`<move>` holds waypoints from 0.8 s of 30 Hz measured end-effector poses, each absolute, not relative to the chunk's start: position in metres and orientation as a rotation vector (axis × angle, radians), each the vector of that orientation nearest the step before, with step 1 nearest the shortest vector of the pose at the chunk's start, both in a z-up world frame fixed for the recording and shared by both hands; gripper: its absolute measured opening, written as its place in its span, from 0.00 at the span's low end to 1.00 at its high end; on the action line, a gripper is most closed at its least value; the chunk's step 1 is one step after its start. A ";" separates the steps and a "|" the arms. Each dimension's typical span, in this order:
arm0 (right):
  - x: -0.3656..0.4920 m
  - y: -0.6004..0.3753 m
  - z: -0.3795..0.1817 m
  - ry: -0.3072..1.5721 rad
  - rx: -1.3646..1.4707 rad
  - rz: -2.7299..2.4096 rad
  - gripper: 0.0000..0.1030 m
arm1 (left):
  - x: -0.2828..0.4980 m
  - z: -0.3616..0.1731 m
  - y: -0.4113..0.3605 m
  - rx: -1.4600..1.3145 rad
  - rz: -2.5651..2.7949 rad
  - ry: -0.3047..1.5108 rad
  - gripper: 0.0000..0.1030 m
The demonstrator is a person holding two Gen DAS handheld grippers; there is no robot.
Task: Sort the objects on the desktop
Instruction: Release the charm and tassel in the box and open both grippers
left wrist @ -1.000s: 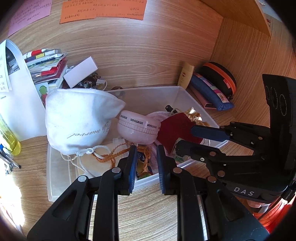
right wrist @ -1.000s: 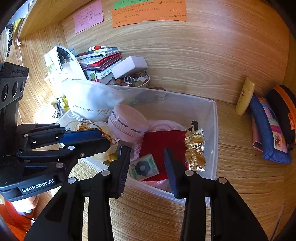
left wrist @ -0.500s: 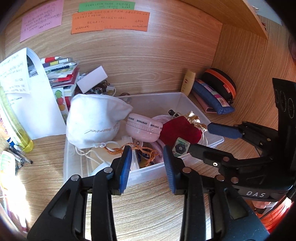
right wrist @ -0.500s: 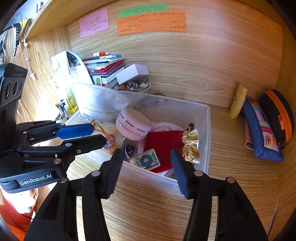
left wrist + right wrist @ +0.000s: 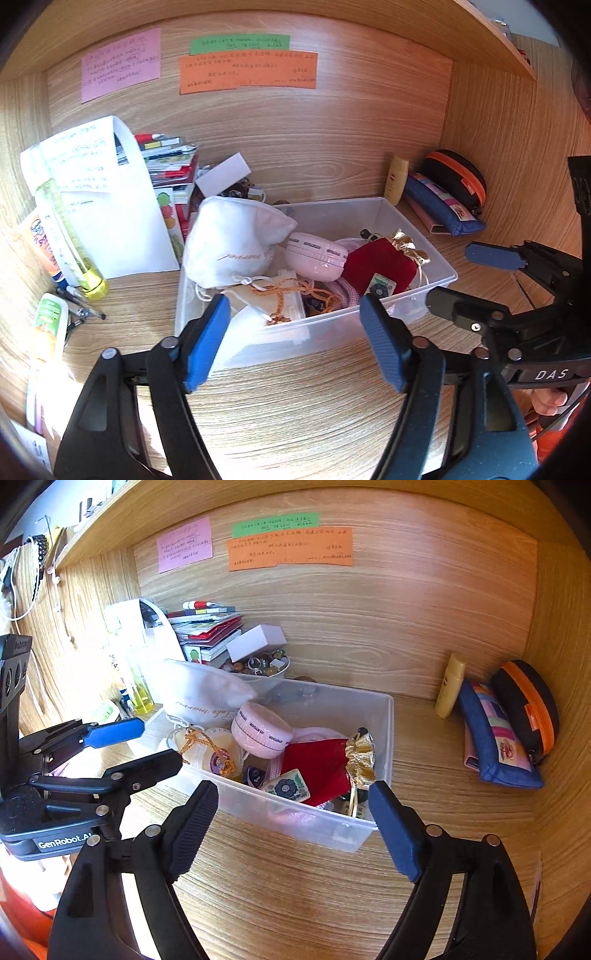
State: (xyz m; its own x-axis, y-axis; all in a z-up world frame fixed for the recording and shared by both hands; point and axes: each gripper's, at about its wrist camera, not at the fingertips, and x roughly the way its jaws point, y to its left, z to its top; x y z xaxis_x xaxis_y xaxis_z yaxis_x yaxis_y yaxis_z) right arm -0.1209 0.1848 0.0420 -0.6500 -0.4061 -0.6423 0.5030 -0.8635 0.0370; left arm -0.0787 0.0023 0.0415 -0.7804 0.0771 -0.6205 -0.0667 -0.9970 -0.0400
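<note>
1. Left wrist view: a wood-grain desk (image 5: pixel 295 406) sits in a wooden alcove with pink, green and orange paper notes (image 5: pixel 248 69) on the back wall. The left gripper (image 5: pixel 291 332) hovers before the clear plastic bin (image 5: pixel 332 332), jaws opening, nothing between them.
2. The bin holds a soft white drawstring pouch (image 5: pixel 232 247), a round pink case (image 5: pixel 316 260) and a red velvet pouch (image 5: pixel 380 266). Only this view shows the tubes and pens (image 5: pixel 55 314) at the left.
3. Right wrist view: the right gripper (image 5: pixel 291 823) stands near the bin's front edge (image 5: pixel 314 827), jaws opening and empty. This view shows a bowl of glassy beads (image 5: pixel 262 664) clearly; a blue pencil case (image 5: pixel 495 738) leans at the right.
</note>
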 end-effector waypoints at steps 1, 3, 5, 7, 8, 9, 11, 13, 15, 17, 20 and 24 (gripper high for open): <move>-0.119 0.186 0.043 0.199 0.907 -2.470 0.79 | -0.078 0.042 0.002 -1.012 2.904 -0.031 0.82; -0.115 0.187 0.045 0.201 0.899 -2.491 0.80 | -0.076 0.042 -0.003 -1.015 2.927 -0.068 0.91; -0.111 0.188 0.047 0.197 0.891 -2.496 0.82 | -0.073 0.042 -0.008 -1.015 2.947 -0.091 0.92; -0.108 0.190 0.048 0.190 0.885 -2.501 0.83 | -0.072 0.042 -0.011 -1.021 2.973 -0.102 0.92; -0.107 0.191 0.048 0.186 0.883 -2.506 0.83 | -0.071 0.041 -0.012 -1.022 2.992 -0.104 0.92; -0.105 0.192 0.048 0.181 0.882 -2.513 0.83 | -0.070 0.041 -0.014 -1.022 3.008 -0.102 0.92; -0.103 0.192 0.047 0.173 0.880 -2.523 0.84 | -0.068 0.040 -0.016 -1.026 3.034 -0.093 0.92; -0.101 0.194 0.046 0.152 0.882 -2.527 0.84 | -0.066 0.037 -0.018 -1.027 3.047 -0.091 0.92; -0.100 0.196 0.044 0.132 0.883 -2.533 0.84 | -0.063 0.036 -0.019 -1.029 3.052 -0.089 0.92; -0.099 0.197 0.042 0.116 0.882 -2.540 0.84 | -0.061 0.034 -0.018 -1.026 3.059 -0.080 0.92; -0.097 0.199 0.041 0.101 0.881 -2.546 0.84 | -0.059 0.033 -0.016 -1.026 3.054 -0.069 0.92; -0.097 0.199 0.039 0.108 0.889 -2.543 0.84 | -0.059 0.033 -0.014 -1.024 3.042 -0.061 0.92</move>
State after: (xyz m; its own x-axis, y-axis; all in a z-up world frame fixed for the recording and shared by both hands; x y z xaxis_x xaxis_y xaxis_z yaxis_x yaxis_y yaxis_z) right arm -0.0973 0.1991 0.0390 -0.6956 -0.3815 -0.6088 0.4318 -0.8993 0.0702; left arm -0.0586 -0.0140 0.0330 -0.7944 -0.0532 -0.6050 0.0774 -0.9969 -0.0140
